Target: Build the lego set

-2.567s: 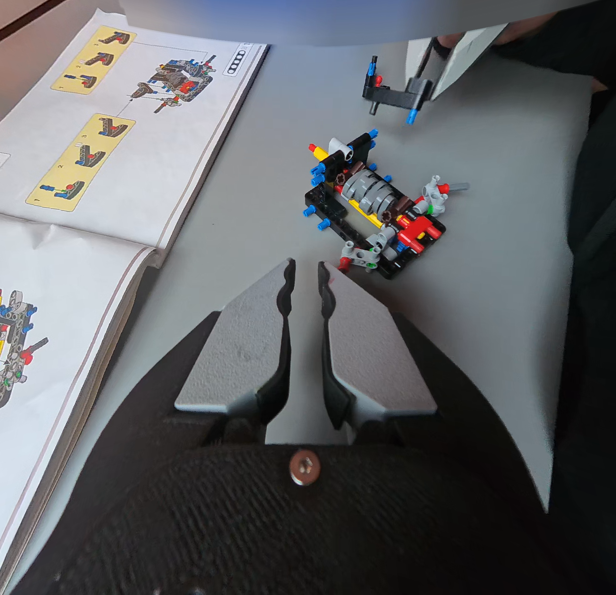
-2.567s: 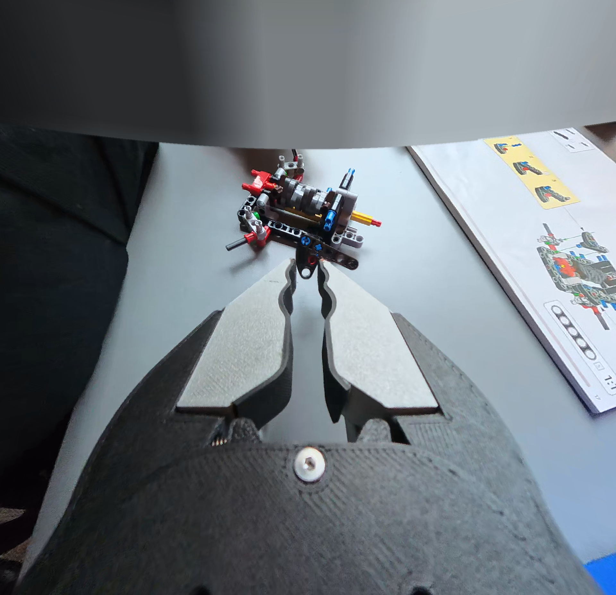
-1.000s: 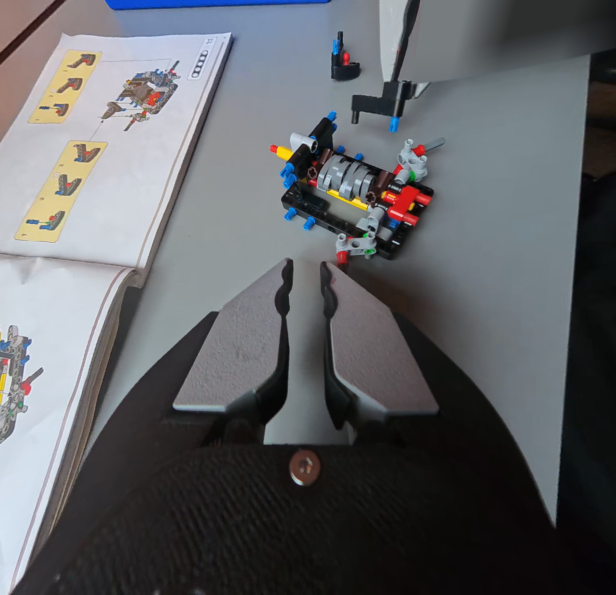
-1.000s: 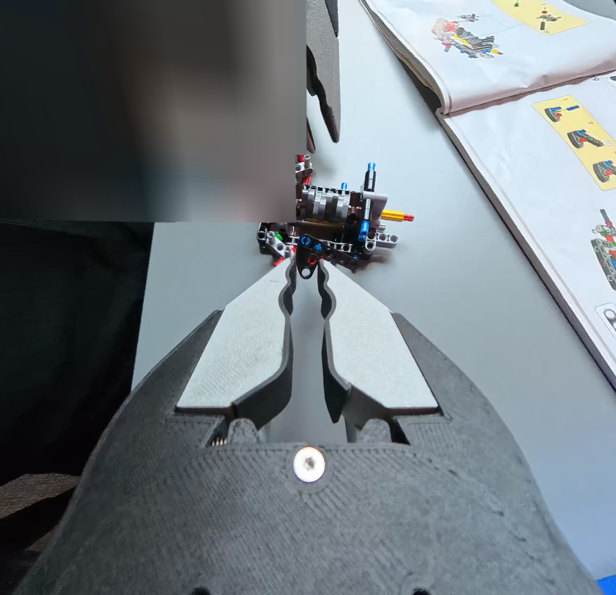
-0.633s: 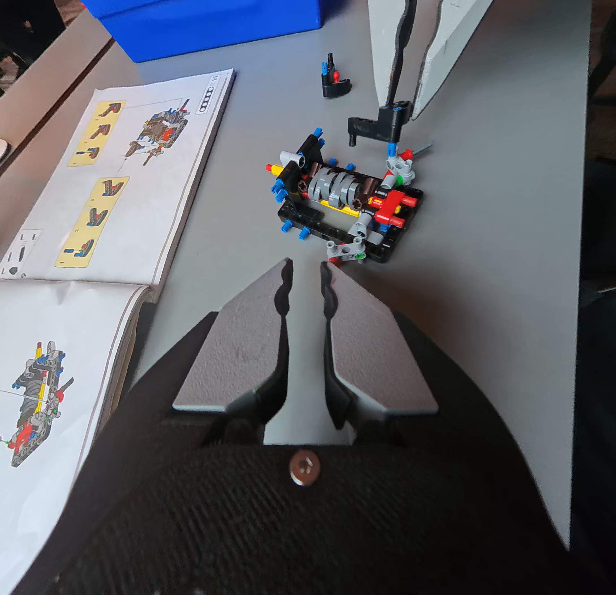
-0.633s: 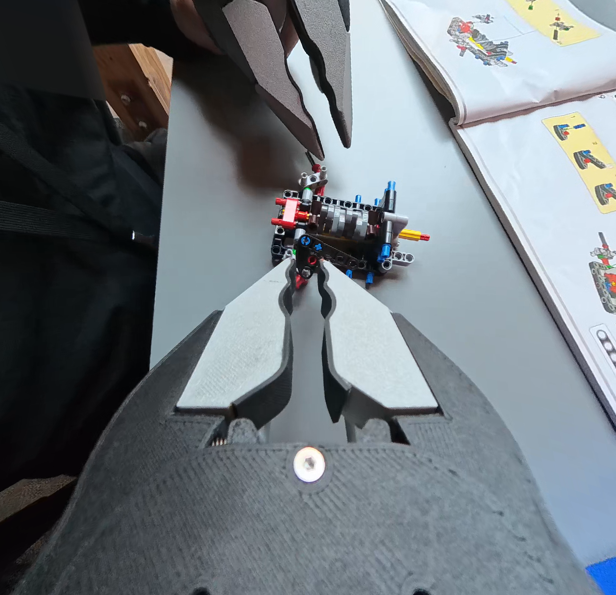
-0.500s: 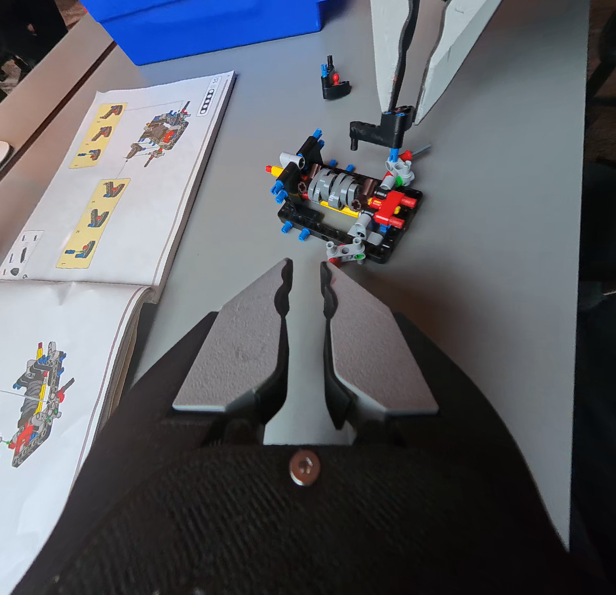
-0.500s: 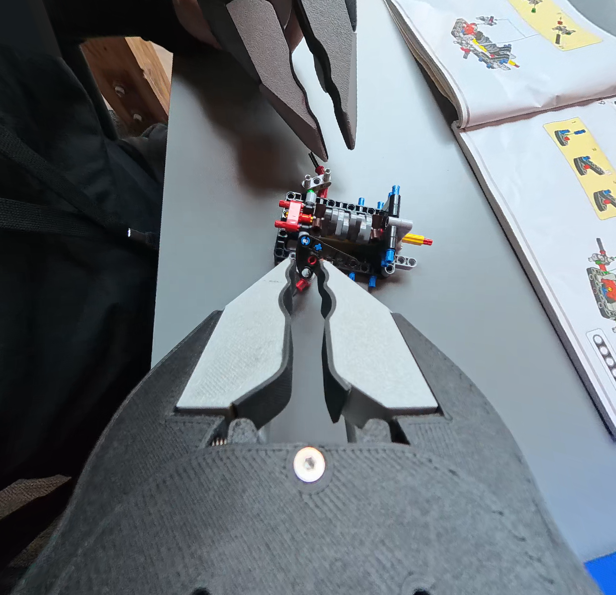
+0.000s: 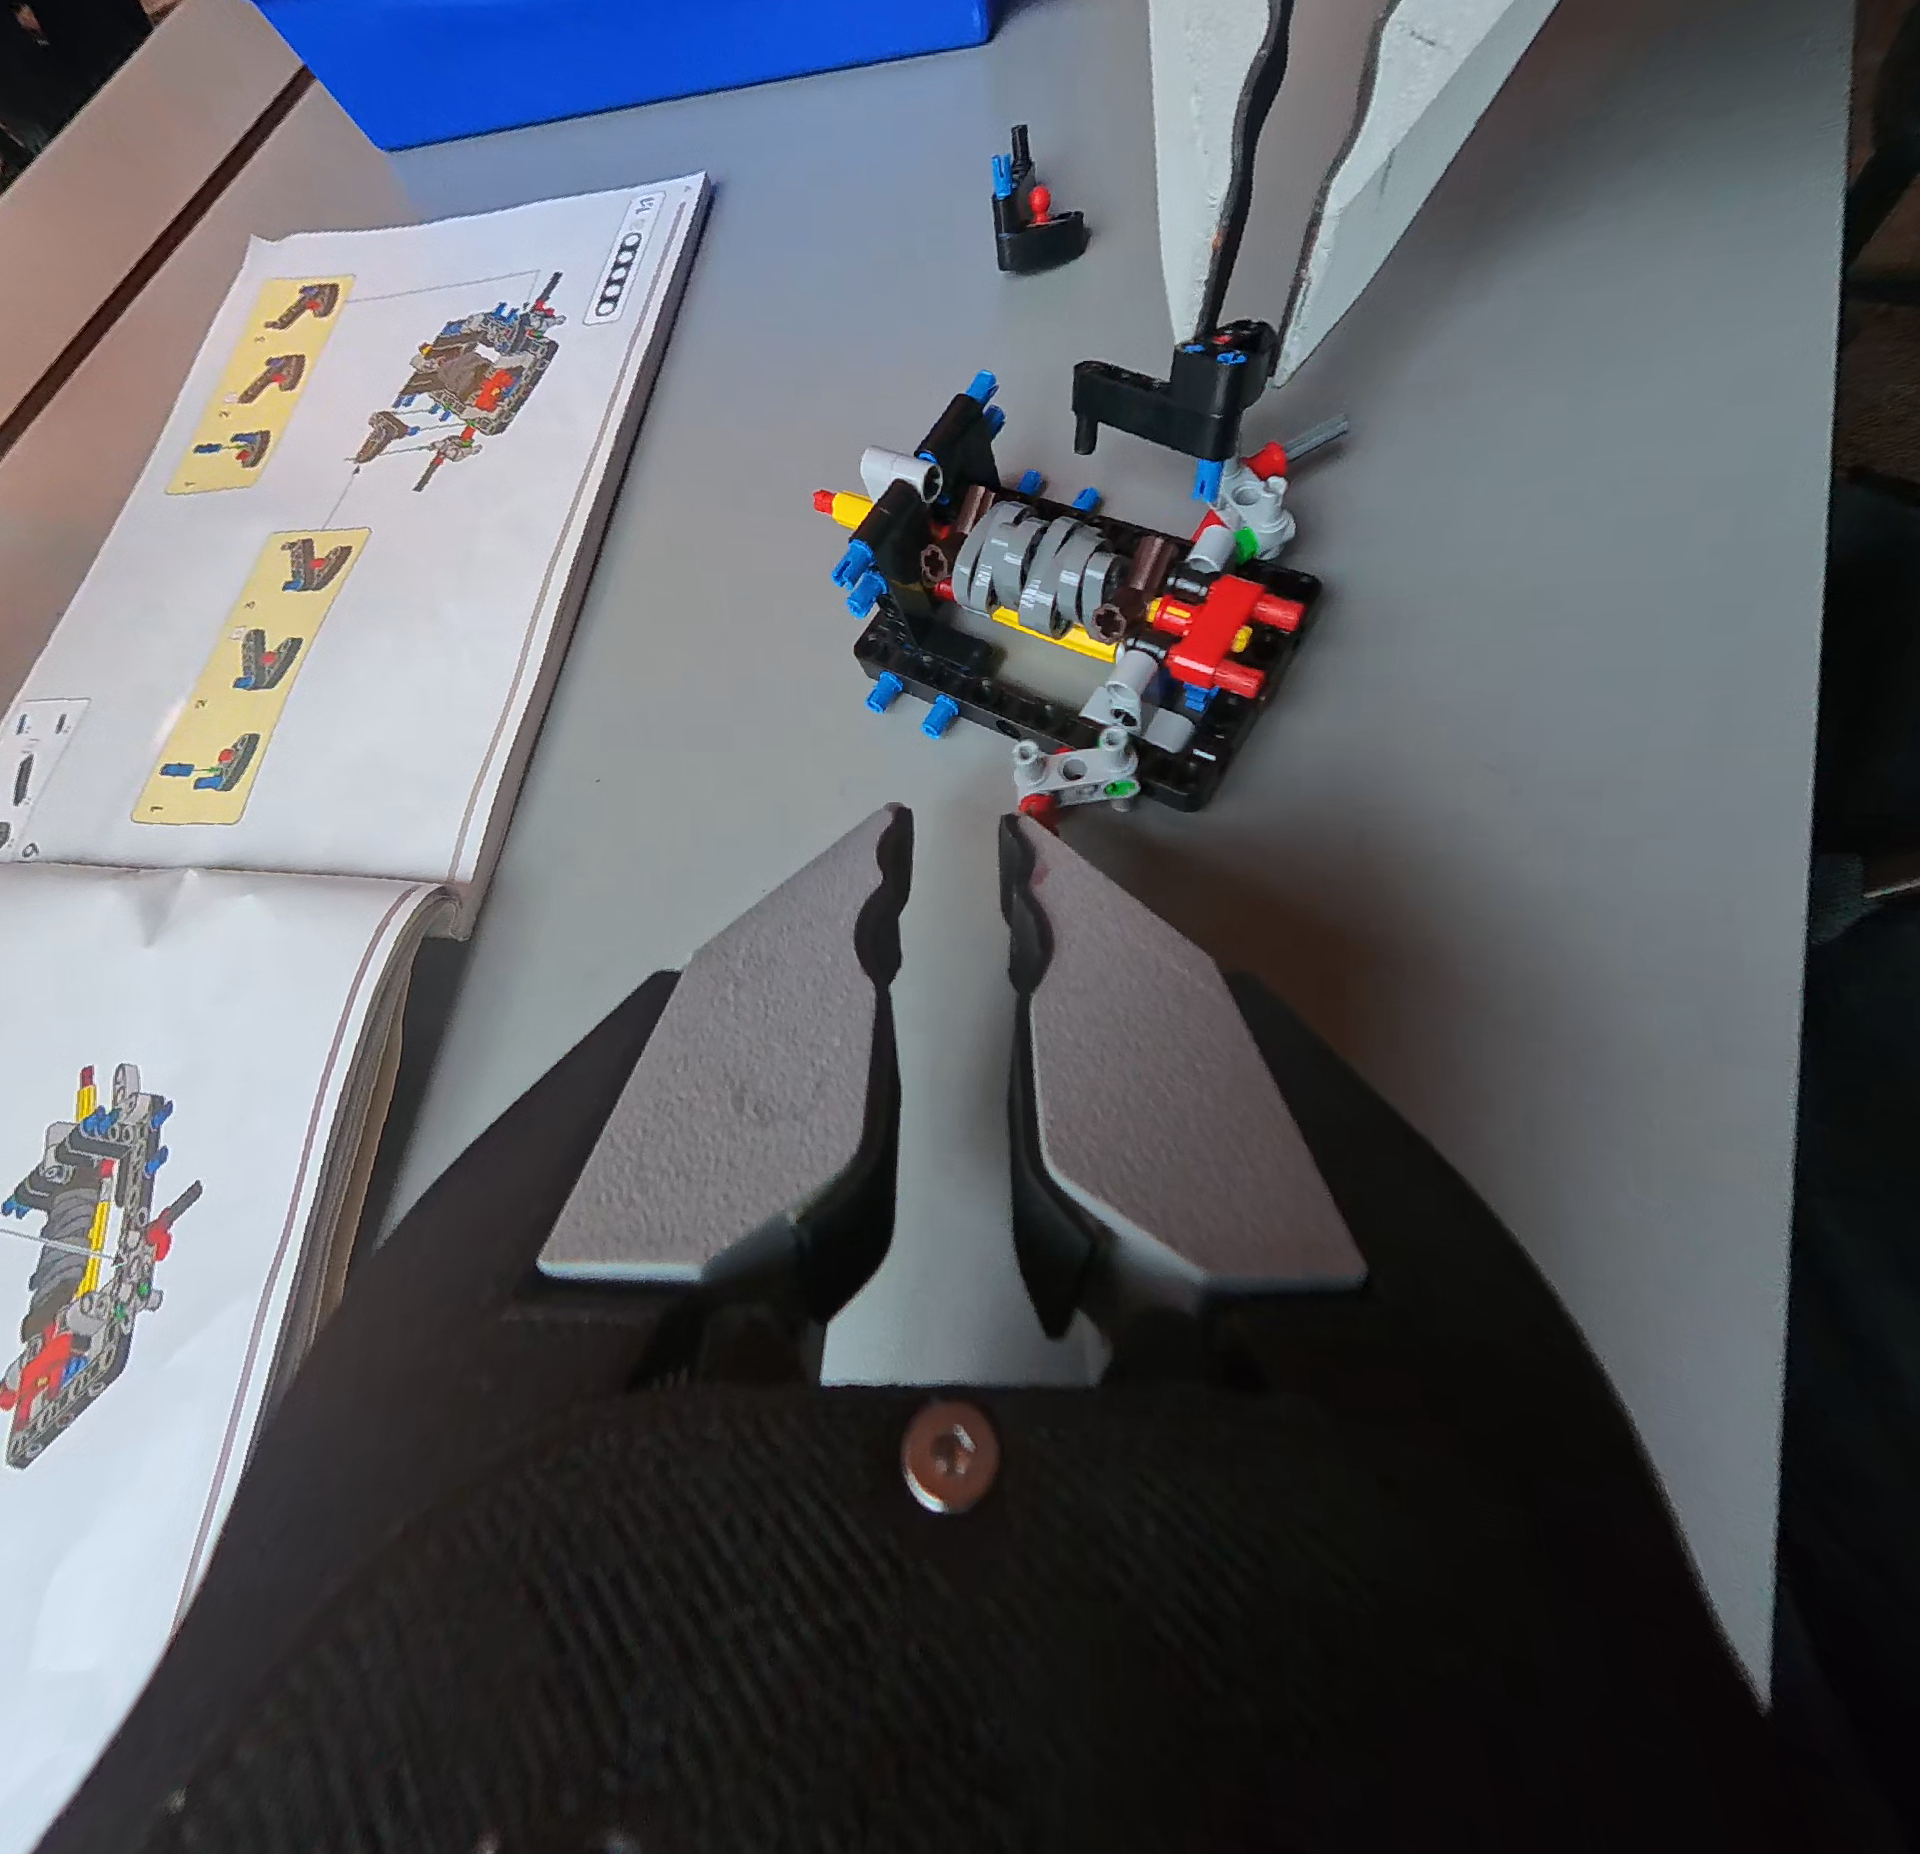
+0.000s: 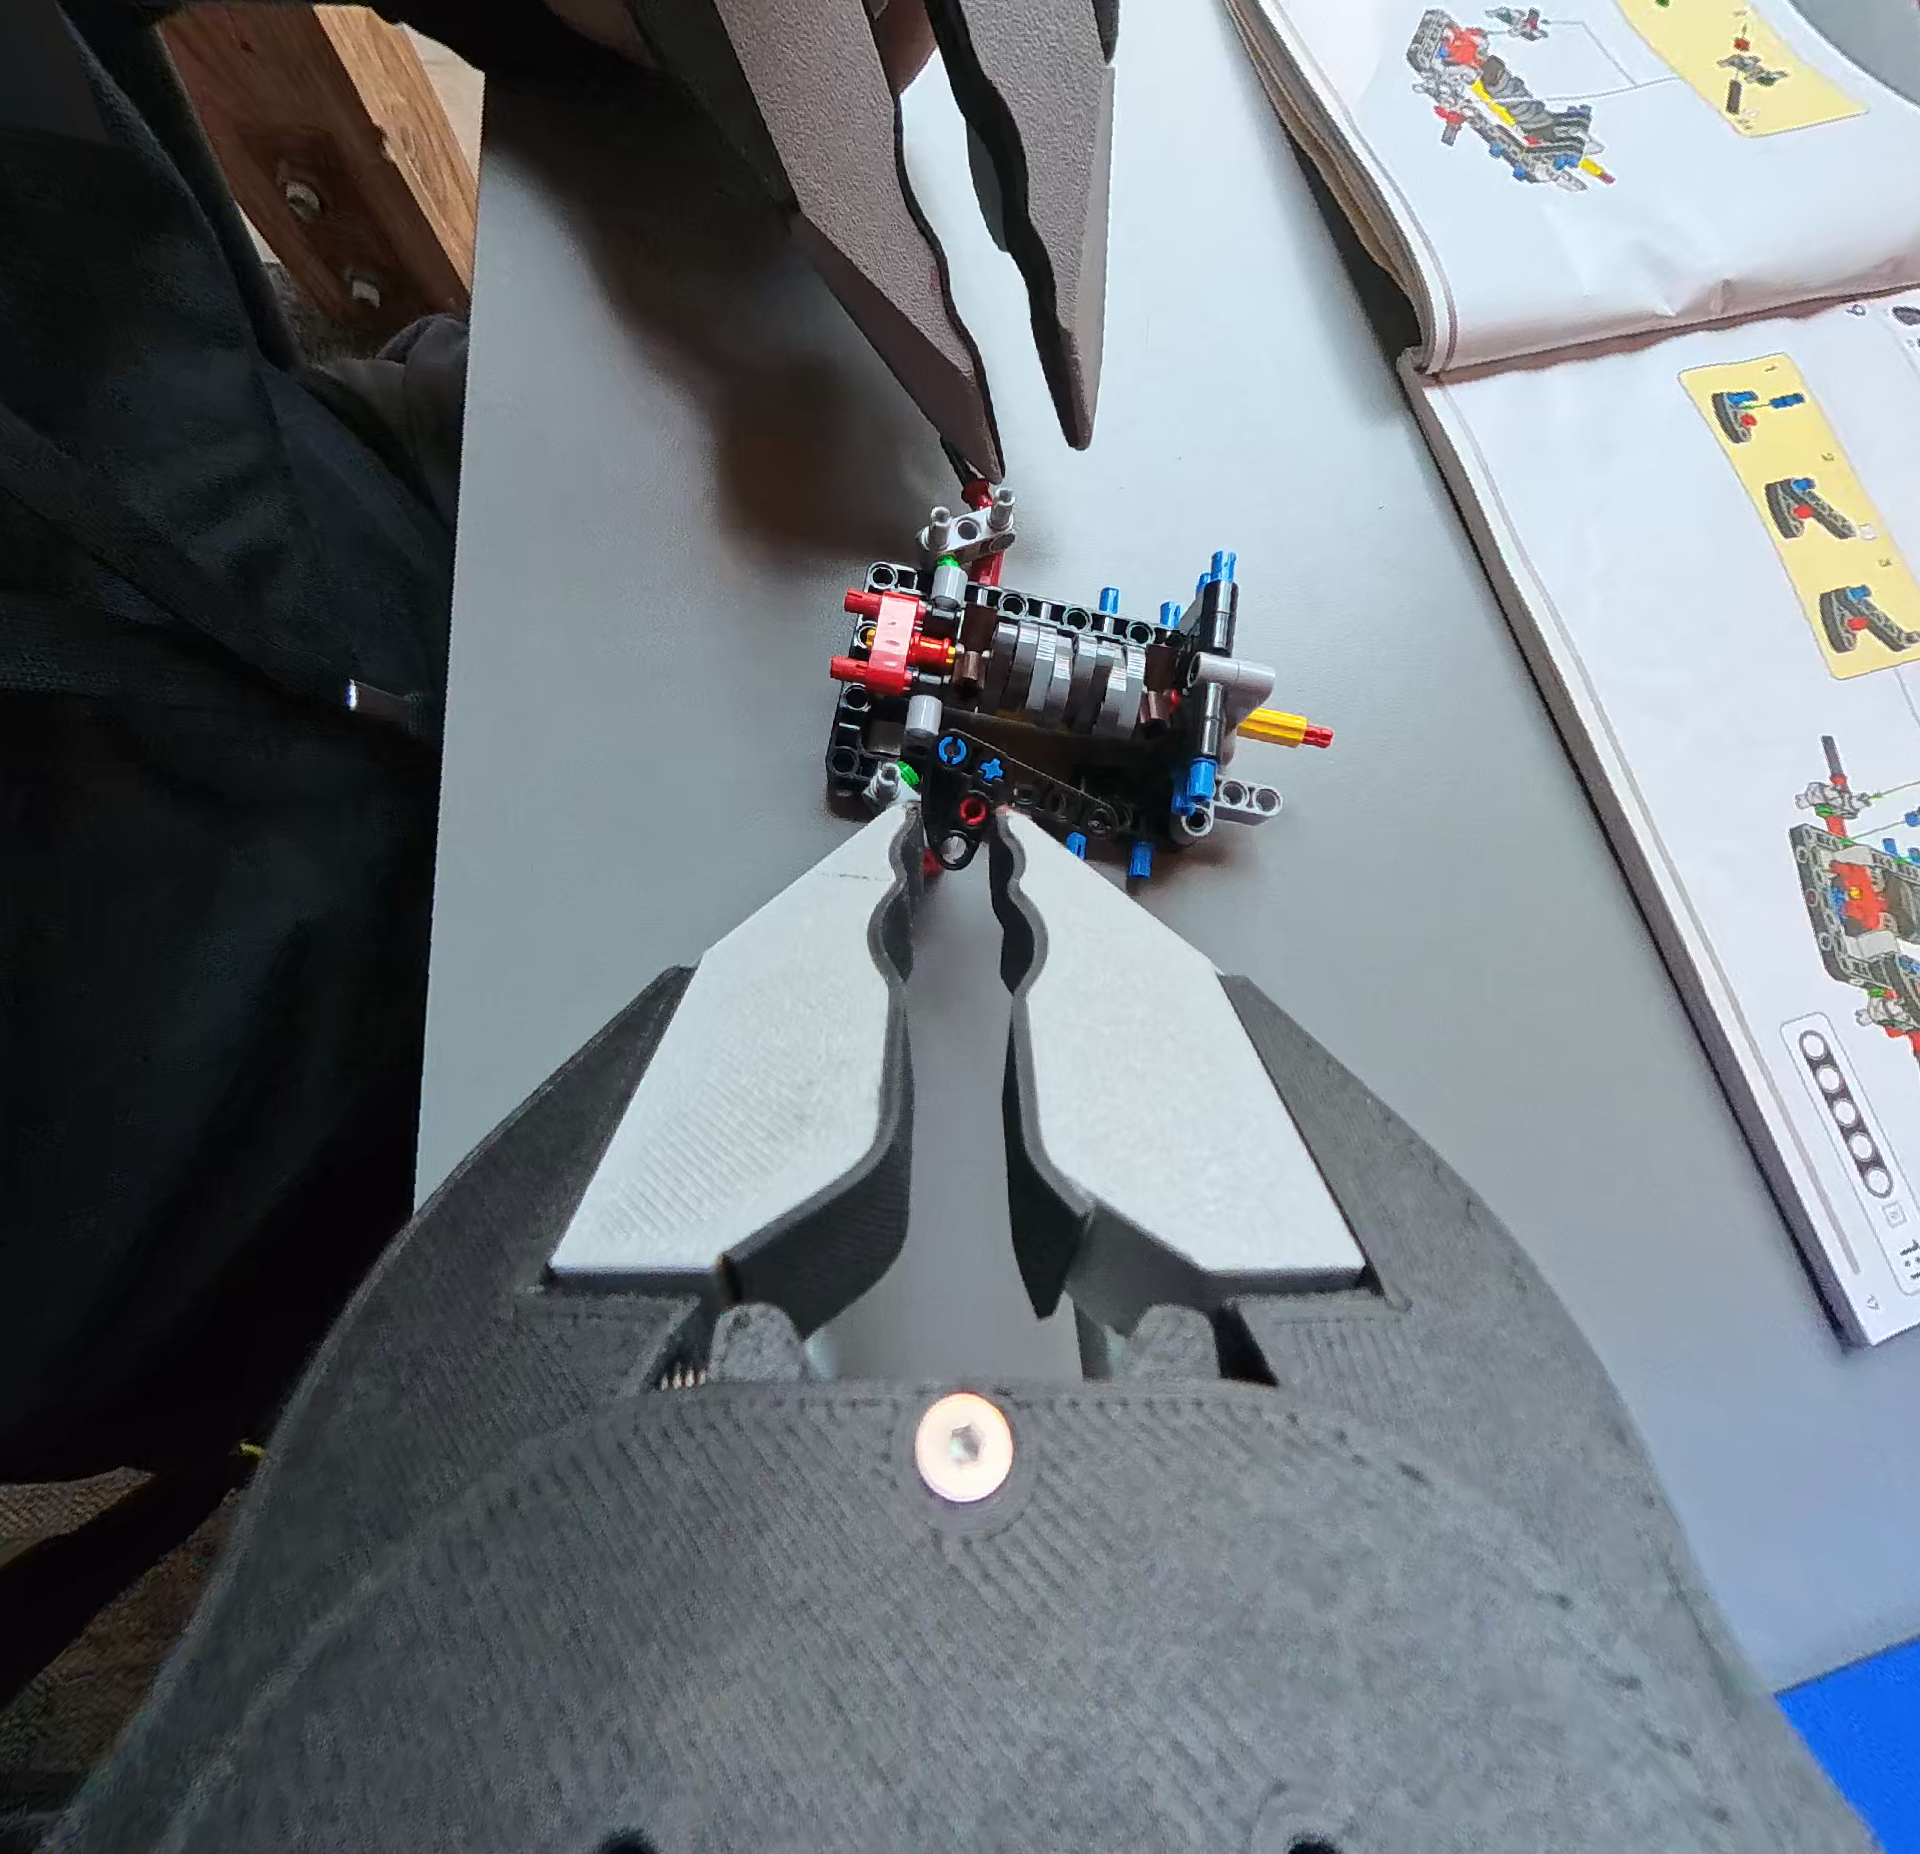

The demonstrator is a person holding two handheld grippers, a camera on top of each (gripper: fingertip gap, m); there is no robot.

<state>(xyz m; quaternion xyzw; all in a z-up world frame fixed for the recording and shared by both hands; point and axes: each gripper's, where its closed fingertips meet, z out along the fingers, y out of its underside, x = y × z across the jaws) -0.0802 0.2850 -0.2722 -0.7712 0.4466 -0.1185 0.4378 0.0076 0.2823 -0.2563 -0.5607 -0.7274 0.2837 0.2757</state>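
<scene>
At 12 o'clock of left tongs [image 9: 956,833], narrowly parted, empty: half-built frame [image 9: 1070,620] on surface [image 9: 1507,869]. Right tongs [image 10: 954,833] clamped on black angled beam [image 9: 1143,407] above its 1 o'clock corner. Risk: misaligned pins, unbraced frame skidding.

Looks like an office or hobby workspace: plain grey desk [image 9: 1507,869], open instruction booklet [image 9: 343,516] with printed build diagrams, blue plastic bin [image 9: 623,28] at the far edge, wooden furniture leg [image 10: 312,163] beside the desk. Exact room type unclear.
</scene>
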